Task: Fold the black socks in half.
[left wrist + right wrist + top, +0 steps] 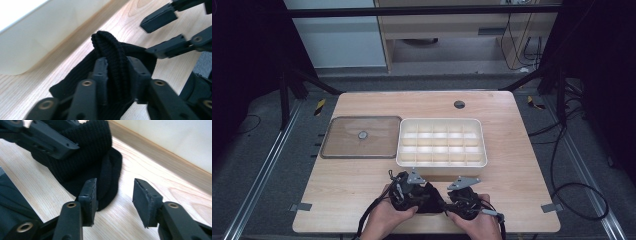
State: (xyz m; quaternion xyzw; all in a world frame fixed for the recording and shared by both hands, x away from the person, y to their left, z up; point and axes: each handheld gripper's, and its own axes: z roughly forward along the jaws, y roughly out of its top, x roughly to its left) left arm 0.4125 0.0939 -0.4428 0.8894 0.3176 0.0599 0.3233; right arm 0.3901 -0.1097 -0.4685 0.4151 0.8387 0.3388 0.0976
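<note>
- The left gripper (117,67) has its two black jaws pressed onto a raised fold of the black ribbed knitted cloth (110,50), pinching it so the fold stands up between the pads.
- The right gripper (115,195) has its jaws spread apart, with bare wood showing between them; its left jaw sits just beside the rounded edge of the cloth (100,157), and whether it touches cannot be told.
- In the high view the left gripper (404,187) and the right gripper (464,192) sit close together near the front edge, each in a hand, with the dark cloth (429,200) bunched between them.
- The cloth lies on the light wooden table (512,145), just in front of the white plastic tray with many small compartments (484,150).
- Left of that tray, just beside it, lies a flat transparent brownish lid with a small round knob (362,136).
</note>
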